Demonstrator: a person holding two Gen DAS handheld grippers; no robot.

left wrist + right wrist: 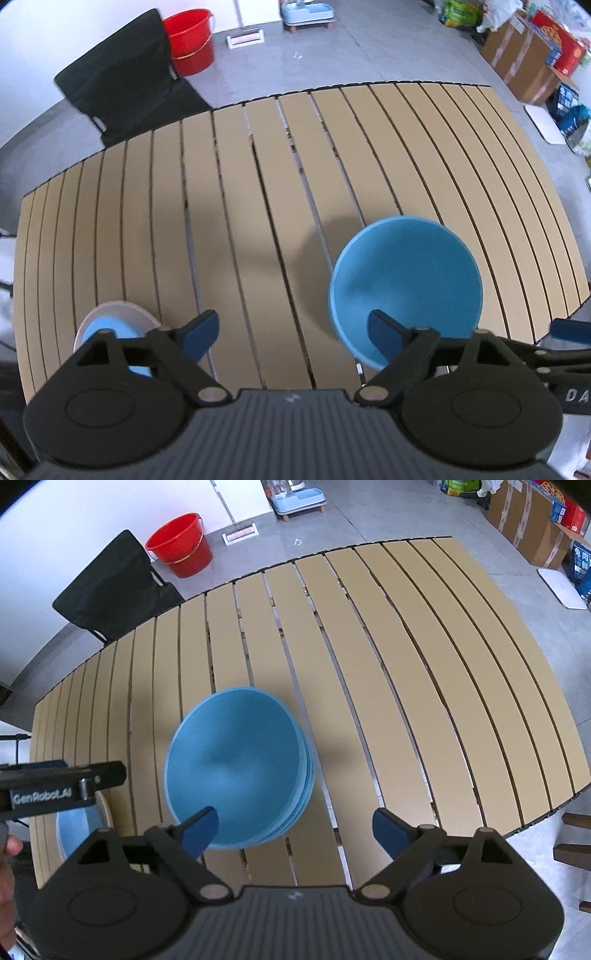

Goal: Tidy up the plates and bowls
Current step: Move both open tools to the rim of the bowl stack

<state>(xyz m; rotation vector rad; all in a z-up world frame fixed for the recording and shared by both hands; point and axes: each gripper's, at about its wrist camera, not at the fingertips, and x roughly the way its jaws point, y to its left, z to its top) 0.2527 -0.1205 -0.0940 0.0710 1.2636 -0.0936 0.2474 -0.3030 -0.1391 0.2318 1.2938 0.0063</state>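
Observation:
A blue bowl (406, 280) stands on the slatted wooden table (258, 192), near its front edge; in the right wrist view it looks like a stack of nested blue bowls (236, 771). A white plate (114, 314) with a blue dish (107, 328) on it lies at the front left, also in the right wrist view (79, 830). My left gripper (293, 338) is open and empty, above the table between plate and bowl. My right gripper (295, 829) is open and empty, its left finger over the bowl's near rim.
A black folding chair (122, 81) stands behind the table's far left corner, with a red bucket (190, 40) beside it. Cardboard boxes (532, 55) and bags line the far right. A light blue stand (295, 496) sits on the floor at the back.

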